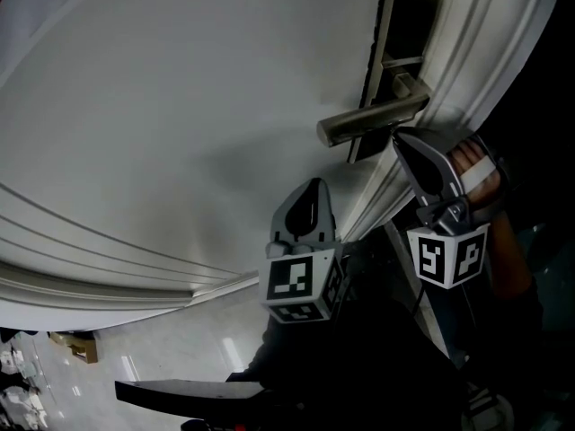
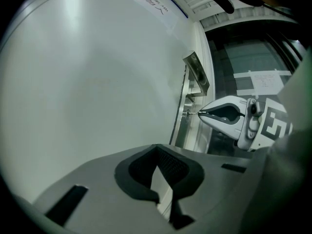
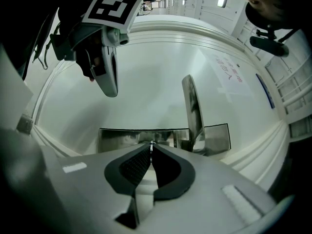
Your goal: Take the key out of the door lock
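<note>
A thin metal key (image 3: pixel 151 144) stands edge-on between the tips of my right gripper (image 3: pixel 151 149), which is shut on it. The key's far end meets the steel lock plate (image 3: pixel 131 138) below the lever handle (image 3: pixel 191 106) of the white door (image 1: pixel 180 106). From the side, the key (image 2: pixel 193 113) bridges the short gap between the plate and the right gripper's tips (image 2: pixel 201 113). In the head view the right gripper (image 1: pixel 399 138) sits just under the handle (image 1: pixel 373 118). My left gripper (image 1: pixel 314 185) hangs shut and empty before the door panel, left of the lock.
The door edge and its moulded frame (image 1: pixel 467 70) run beside the lock. A pale floor (image 1: pixel 180 348) with small items shows at lower left. A notice (image 3: pixel 229 72) hangs on the door above the handle.
</note>
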The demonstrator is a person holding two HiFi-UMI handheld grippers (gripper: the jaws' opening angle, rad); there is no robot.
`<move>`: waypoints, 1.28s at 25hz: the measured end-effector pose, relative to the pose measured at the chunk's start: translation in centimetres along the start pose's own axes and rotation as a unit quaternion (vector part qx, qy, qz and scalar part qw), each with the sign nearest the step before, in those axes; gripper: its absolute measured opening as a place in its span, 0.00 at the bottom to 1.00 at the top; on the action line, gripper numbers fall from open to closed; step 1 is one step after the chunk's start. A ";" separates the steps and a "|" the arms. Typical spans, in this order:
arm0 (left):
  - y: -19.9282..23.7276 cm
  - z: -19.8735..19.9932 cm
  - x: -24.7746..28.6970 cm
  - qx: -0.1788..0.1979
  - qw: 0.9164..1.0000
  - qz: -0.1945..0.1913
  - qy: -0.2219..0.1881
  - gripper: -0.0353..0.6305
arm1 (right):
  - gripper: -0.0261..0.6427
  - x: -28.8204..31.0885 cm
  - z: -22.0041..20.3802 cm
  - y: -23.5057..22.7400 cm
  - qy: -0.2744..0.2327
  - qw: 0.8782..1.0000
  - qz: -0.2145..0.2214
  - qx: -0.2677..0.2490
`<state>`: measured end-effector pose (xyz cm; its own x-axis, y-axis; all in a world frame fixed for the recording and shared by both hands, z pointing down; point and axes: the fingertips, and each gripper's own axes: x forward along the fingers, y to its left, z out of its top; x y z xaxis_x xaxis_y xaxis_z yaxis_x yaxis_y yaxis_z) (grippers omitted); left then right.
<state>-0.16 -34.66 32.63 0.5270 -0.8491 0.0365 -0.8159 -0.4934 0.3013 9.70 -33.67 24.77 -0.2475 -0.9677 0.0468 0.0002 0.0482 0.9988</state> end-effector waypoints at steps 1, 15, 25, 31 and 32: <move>-0.1 0.0 0.0 0.000 1.000 -0.001 0.000 0.05 | 0.06 0.0 0.0 0.0 0.000 1.000 -0.001 0.000; -0.2 -0.2 -0.1 -0.002 1.000 -0.003 0.004 0.05 | 0.06 -0.2 0.0 0.1 0.004 1.000 -0.002 -0.003; -0.2 -0.4 0.0 -0.004 1.000 -0.005 0.005 0.05 | 0.06 -0.1 -0.2 0.2 0.005 1.000 -0.001 -0.004; -0.1 -0.6 0.1 -0.006 1.000 -0.004 0.006 0.05 | 0.06 -0.1 -0.1 0.2 0.002 1.000 -0.001 -0.004; -0.1 -0.5 0.1 -0.006 1.000 -0.003 0.006 0.05 | 0.06 -0.2 -0.1 0.2 0.002 1.000 -0.001 -0.004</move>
<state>0.11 -34.56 33.12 0.5351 -0.8435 0.0458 -0.8097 -0.4966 0.3126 9.84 -33.53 24.94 -0.2429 -0.9690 0.0441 0.0073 0.0436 0.9990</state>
